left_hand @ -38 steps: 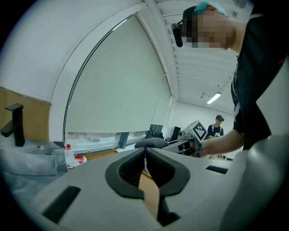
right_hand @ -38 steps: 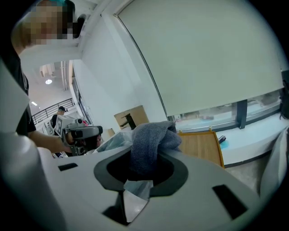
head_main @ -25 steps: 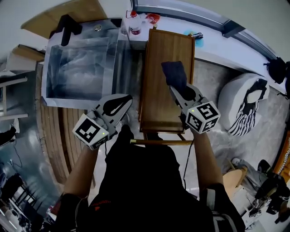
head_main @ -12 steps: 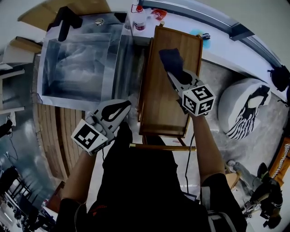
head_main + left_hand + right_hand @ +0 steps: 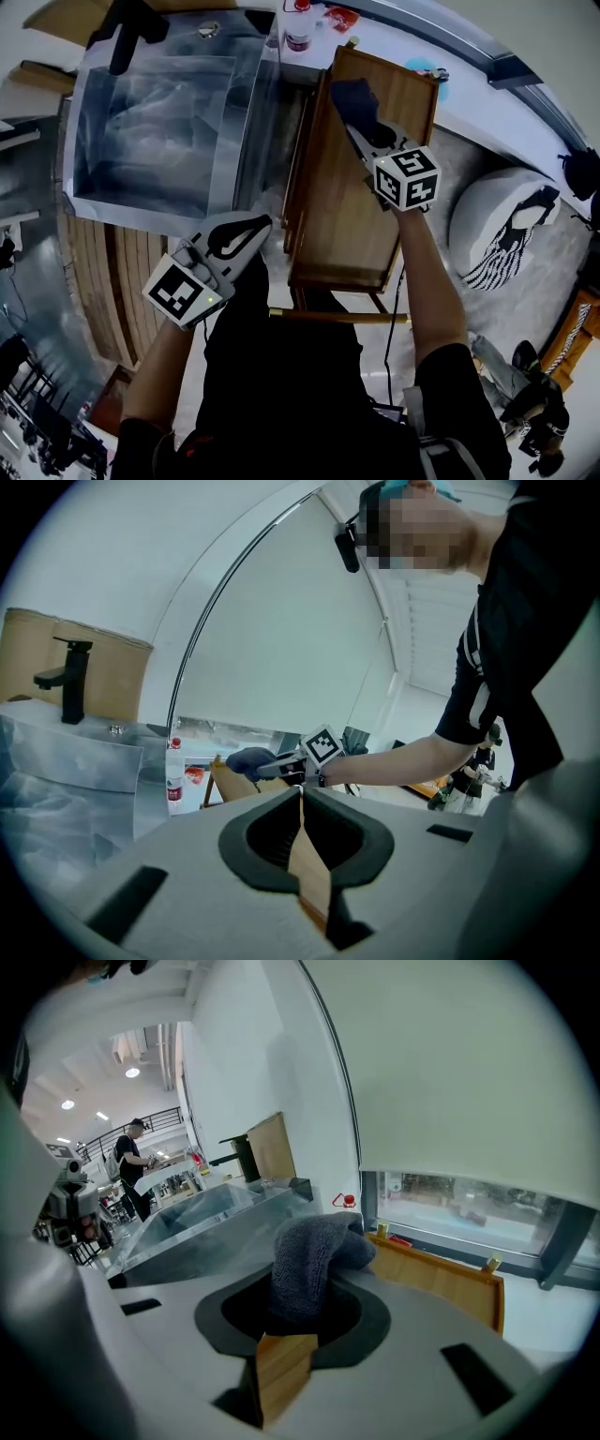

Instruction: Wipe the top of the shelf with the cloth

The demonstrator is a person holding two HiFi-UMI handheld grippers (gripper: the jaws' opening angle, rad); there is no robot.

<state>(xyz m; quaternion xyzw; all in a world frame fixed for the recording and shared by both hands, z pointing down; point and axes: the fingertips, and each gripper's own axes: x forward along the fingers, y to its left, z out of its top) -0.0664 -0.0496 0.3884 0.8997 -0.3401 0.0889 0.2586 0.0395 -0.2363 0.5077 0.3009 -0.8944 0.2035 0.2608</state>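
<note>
Left tongs (image 5: 260, 224): held low at my left side, off the shelf (image 5: 349, 220), just beside its near left corner and not touching it. In the left gripper view the tongs (image 5: 300, 790) are closed tip to tip with nothing between them. The strip of wood seen through the gap lies beyond the tips.

Shelf: brown wooden top with a raised rim, long axis running away from me. The near and middle parts of the top are bare.

Right tongs (image 5: 362, 128): my right arm is stretched forward over the shelf, with the marker cube about two thirds of the way up the top. The tongs point to the far left corner. In the right gripper view they (image 5: 309, 1290) are clamped on the cloth (image 5: 315, 1241), which bunches up out of the grip and folds over forward.

Cloth (image 5: 352, 97): dark blue-grey terry. It lies on the shelf top at the far end, close to the left rim, held in the right tongs. From the head view it appears to touch the wood, but contact under the bunch cannot be confirmed.

Left of the shelf: a metal sink (image 5: 89, 141) under clear film, with a black faucet (image 5: 125, 36) at its far left corner.

Beyond the shelf: a clear bottle with a red cap (image 5: 298, 34) stands on a white ledge (image 5: 469, 98), just past the far left corner.

Right of the shelf, on the floor: a pale cushion (image 5: 487, 220) with a striped cloth on it, well apart.
</note>
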